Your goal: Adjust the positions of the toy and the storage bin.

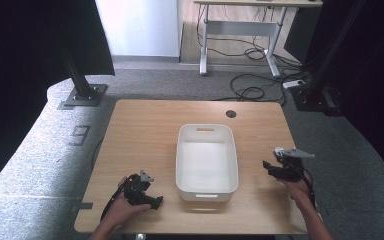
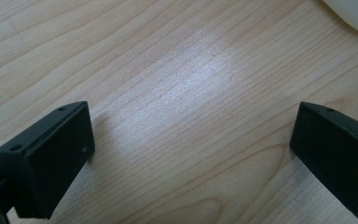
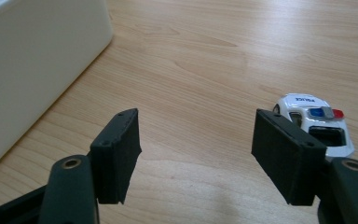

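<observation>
Holding my right gripper (image 3: 196, 156) with jaws apart, I see the toy police car (image 3: 316, 122) at lower right beside one jaw; the left gripper (image 2: 191, 154) gapes over bare table (image 2: 177, 70), white bin (image 1: 207, 162) centre.

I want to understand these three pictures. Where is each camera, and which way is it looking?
High view: above the table, looking forward and down; both forearms and each hand-held gripper, left and right, show.
Left gripper view: rides the left one, facing bare wood; its black jaws stand apart.
Right gripper view: rides the right one, facing a toy police car.
Shared: all three catch the white bin.
</observation>
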Demonstrator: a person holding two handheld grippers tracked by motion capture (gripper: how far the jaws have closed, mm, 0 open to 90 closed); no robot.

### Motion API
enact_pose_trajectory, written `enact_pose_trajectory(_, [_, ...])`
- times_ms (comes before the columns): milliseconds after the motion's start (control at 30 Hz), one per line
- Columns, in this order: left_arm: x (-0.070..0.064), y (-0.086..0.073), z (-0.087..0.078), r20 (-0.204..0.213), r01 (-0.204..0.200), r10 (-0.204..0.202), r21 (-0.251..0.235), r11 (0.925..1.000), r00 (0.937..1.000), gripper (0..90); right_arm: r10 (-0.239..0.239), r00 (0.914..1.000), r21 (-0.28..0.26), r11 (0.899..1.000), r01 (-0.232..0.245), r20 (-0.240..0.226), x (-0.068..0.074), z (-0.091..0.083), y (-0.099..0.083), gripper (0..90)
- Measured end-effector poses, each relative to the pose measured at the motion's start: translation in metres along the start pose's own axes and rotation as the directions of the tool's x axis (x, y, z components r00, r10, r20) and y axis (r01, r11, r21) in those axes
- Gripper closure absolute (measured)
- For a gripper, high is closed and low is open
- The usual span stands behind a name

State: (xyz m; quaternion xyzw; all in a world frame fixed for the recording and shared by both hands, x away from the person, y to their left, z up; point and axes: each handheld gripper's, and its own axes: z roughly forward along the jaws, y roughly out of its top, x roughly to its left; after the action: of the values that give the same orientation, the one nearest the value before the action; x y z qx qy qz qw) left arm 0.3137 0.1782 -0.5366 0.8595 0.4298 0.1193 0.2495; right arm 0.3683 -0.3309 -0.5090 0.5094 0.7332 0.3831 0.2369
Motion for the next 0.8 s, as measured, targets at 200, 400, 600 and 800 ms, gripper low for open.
enact_pose_trajectory(200, [0.0,0.0,0.0,0.001,0.0,0.0,0.0,1.0,1.0,0.0,0.008,0.9998,0.008,1.0,-0.008,0.016,-0.008,0.001,-0.001,32.5])
enact_pose_trajectory(400, [0.0,0.0,0.0,0.001,-0.002,0.002,0.0,1.0,1.0,0.0,0.021,0.9993,0.008,1.0,-0.021,0.03,-0.016,0.0,-0.002,32.3])
enact_pose_trajectory(600, [0.0,0.0,0.0,0.002,-0.003,0.003,0.0,1.0,1.0,0.0,0.029,0.9987,0.009,1.0,-0.029,0.043,-0.023,0.0,-0.003,32.3])
enact_pose_trajectory(800, [0.0,0.0,0.0,0.002,-0.002,0.002,0.0,1.0,1.0,0.0,0.039,0.9973,0.01,0.999,-0.04,0.062,-0.031,0.0,-0.004,32.3])
